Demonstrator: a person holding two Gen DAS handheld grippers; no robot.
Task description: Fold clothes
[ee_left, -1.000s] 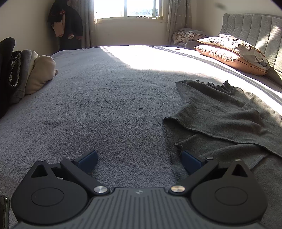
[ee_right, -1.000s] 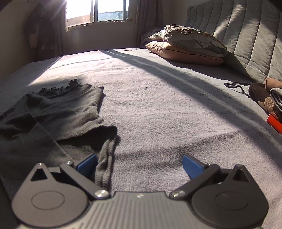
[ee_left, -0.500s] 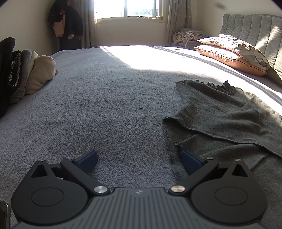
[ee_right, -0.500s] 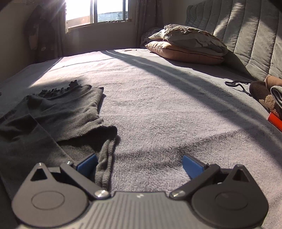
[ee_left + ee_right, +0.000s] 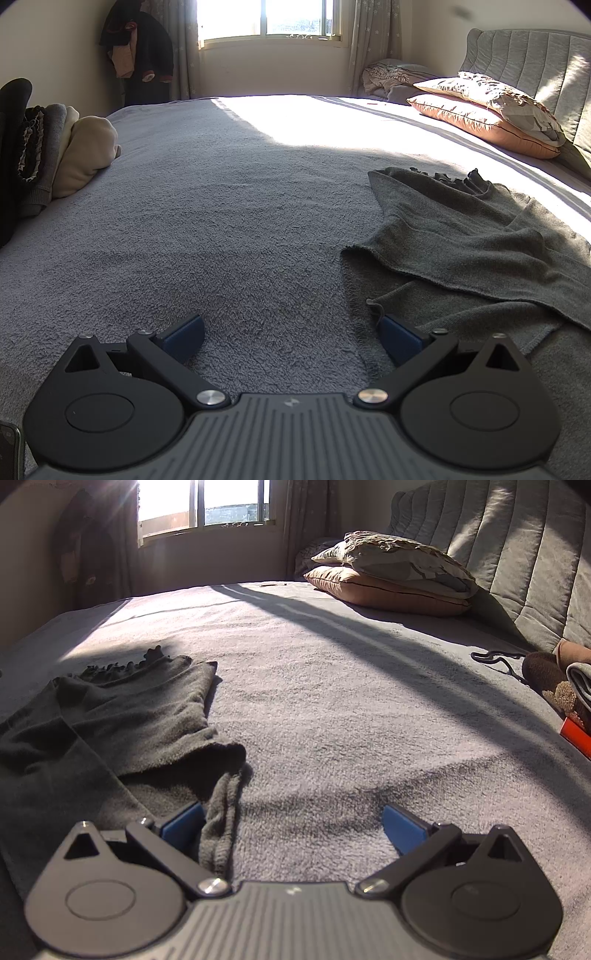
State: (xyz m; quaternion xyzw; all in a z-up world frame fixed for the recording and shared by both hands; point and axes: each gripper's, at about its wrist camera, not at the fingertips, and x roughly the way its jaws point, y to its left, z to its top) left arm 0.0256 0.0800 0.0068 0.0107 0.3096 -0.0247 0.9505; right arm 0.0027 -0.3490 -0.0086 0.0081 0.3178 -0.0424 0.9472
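Hard sunlight from the window (image 5: 271, 18) ahead of both claws blows out the bed (image 5: 221, 206) beyond; fisheye corners darken and bend.

Left wrist: low over bed (image 5: 229, 221), facing window (image 5: 269, 18).
Right wrist: equally low, facing headboard (image 5: 517, 554).
Shared: grey garment (image 5: 461, 240), pillows (image 5: 395, 576).
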